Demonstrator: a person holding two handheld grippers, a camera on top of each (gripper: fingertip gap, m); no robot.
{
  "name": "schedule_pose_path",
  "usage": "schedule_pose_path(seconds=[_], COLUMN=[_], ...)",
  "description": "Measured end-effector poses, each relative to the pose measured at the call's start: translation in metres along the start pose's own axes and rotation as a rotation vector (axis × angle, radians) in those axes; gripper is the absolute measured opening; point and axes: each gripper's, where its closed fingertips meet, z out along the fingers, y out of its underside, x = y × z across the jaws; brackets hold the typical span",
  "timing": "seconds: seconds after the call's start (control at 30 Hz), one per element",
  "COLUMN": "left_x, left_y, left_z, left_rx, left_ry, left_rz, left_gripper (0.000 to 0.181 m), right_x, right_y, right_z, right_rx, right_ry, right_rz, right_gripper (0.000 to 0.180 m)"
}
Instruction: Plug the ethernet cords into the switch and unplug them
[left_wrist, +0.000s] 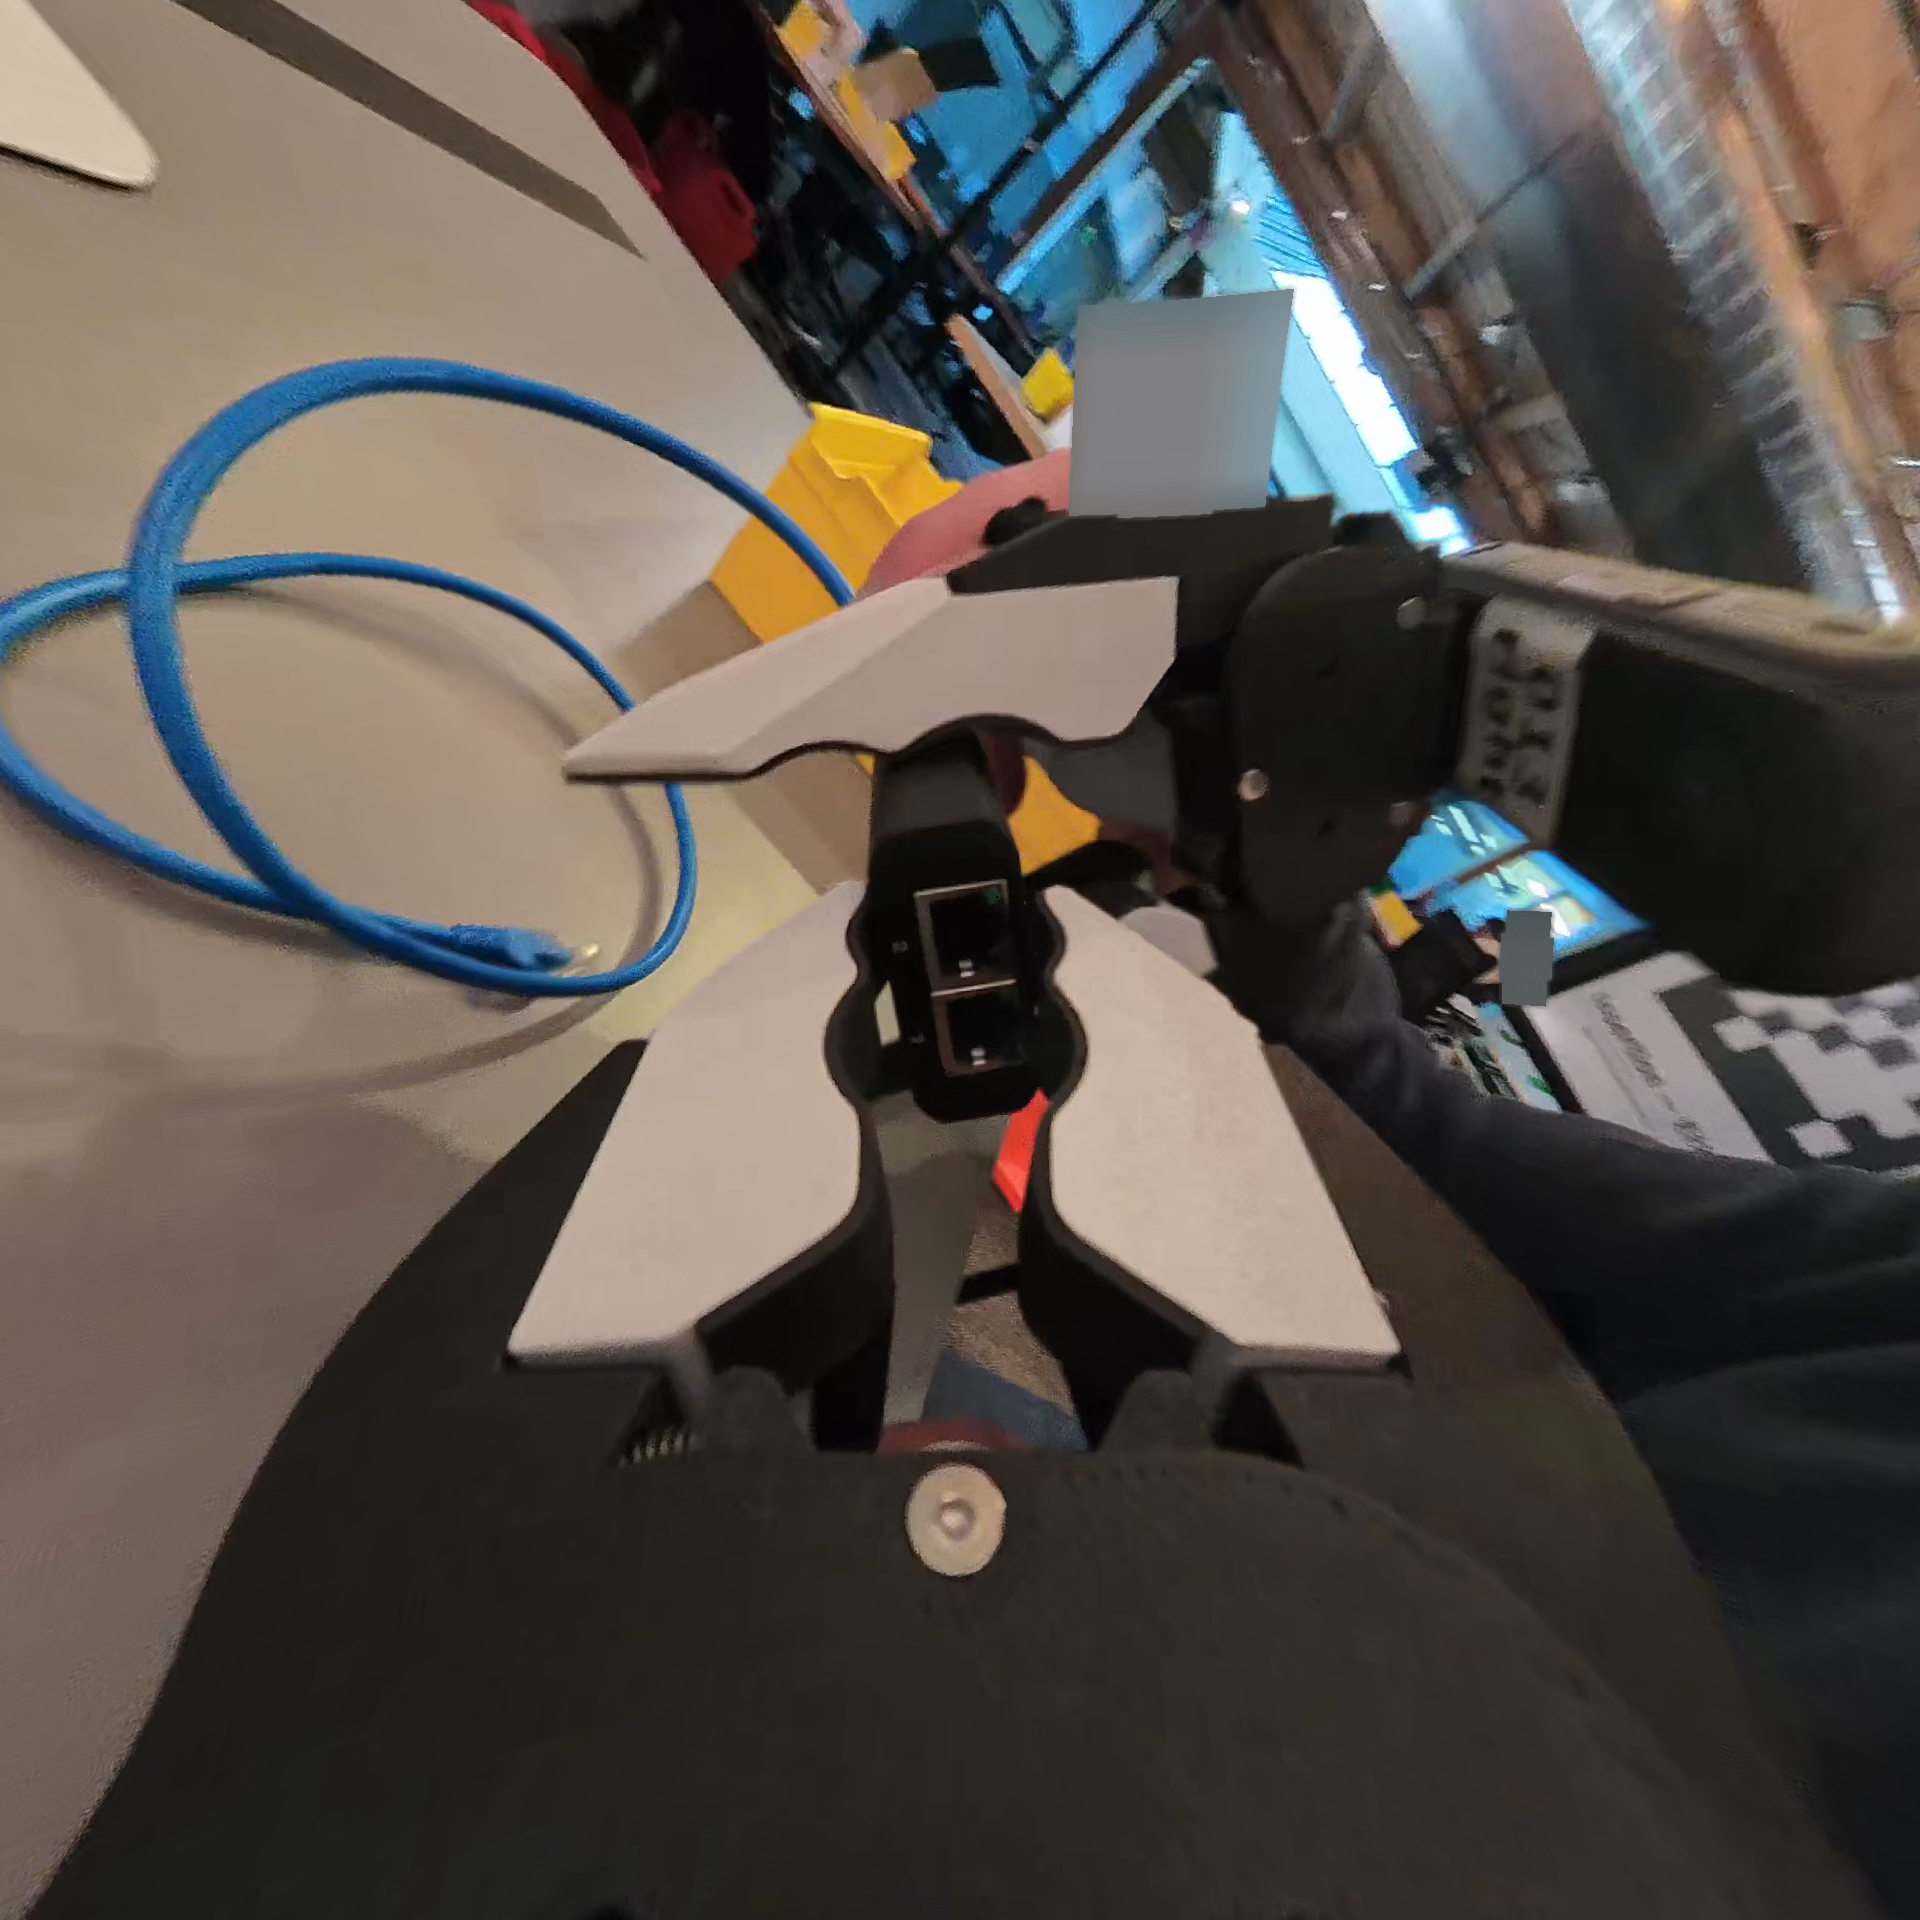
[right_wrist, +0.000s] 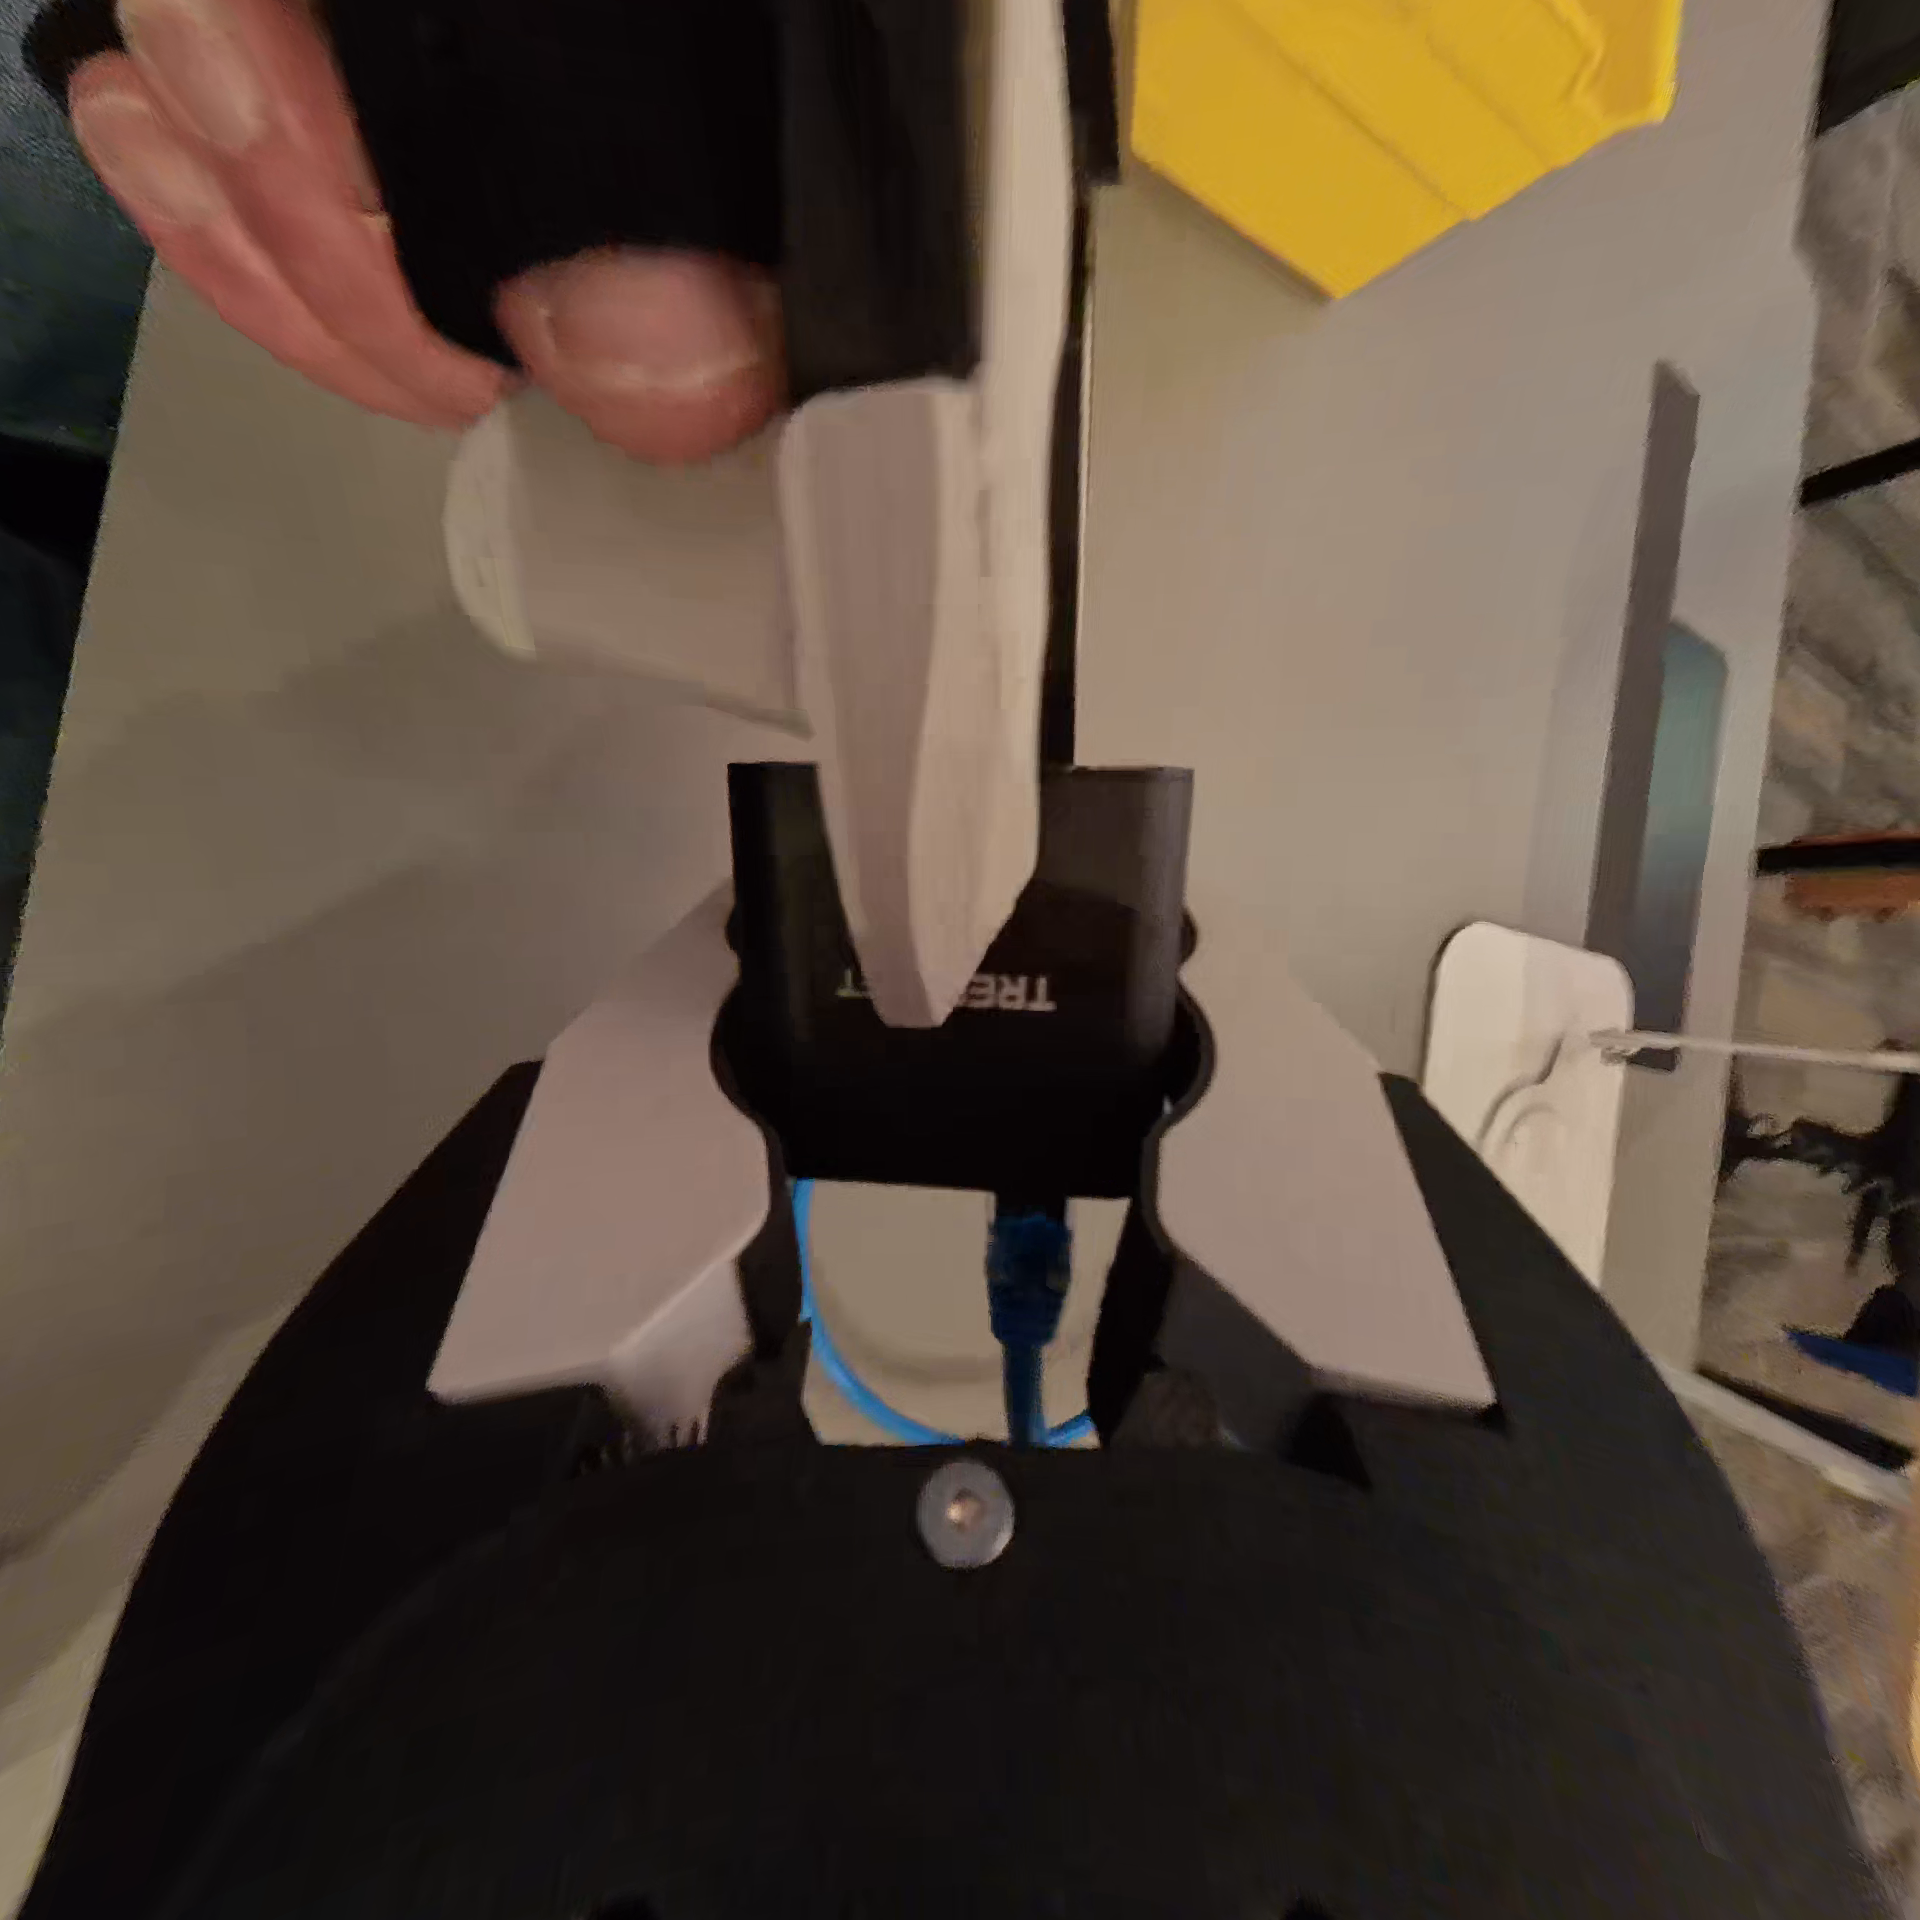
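A small black switch (left_wrist: 935, 842) is held above the grey table (left_wrist: 416, 260), and both grippers grip it. My left gripper (left_wrist: 956, 997) is shut on its sides; two empty ports face this camera. One of the right gripper's grey fingers (left_wrist: 883, 675) reaches in from the right over the switch. In the right wrist view my right gripper (right_wrist: 956, 1039) is shut on the switch (right_wrist: 1122, 883), and the left gripper's fingers (right_wrist: 935, 831) come down from above. A blue ethernet cord (left_wrist: 187, 665) lies looped on the table with its plug (left_wrist: 520, 948) free. The plug (right_wrist: 1029, 1278) also shows below the switch.
A yellow bin (left_wrist: 831, 520) stands at the table's far edge and shows in the right wrist view (right_wrist: 1403, 135). A white tray (right_wrist: 1527, 1091) lies to the right. A person's hand (right_wrist: 260, 208) holds the left gripper. A checkered marker board (left_wrist: 1818, 1070) lies beyond the right arm. Left tips to right tips: about 5 centimeters.
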Motion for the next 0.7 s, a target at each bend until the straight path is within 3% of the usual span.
schedule_pose_path(seconds=[0.03, 0.07, 0.23, 0.47, 0.7], left_x=[-0.003, -0.001, -0.005, -0.007, 0.003], left_y=[0.000, -0.001, -0.004, -0.004, -0.006], left_z=[0.001, 0.002, 0.004, 0.004, 0.000], left_rx=[0.010, 0.027, 0.061, 0.065, 0.065], left_ry=[-0.026, -0.017, -0.061, -0.106, -0.028], left_rz=[0.001, -0.013, -0.025, 0.034, 0.078], left_gripper=[0.024, 0.024, 0.024, 0.024, 0.026], right_x=[0.002, 0.003, 0.009, 0.012, 0.015], right_y=[0.000, -0.003, -0.001, 0.003, -0.003], right_z=[0.000, -0.002, 0.002, 0.003, -0.004], right_rx=[-0.011, -0.003, -0.034, -0.089, -0.083], right_ry=[-0.004, 0.003, 0.098, 0.138, 0.194], right_rz=[0.030, 0.029, -0.012, -0.041, -0.097], right_gripper=[0.085, 0.086, 0.073, 0.073, 0.073])
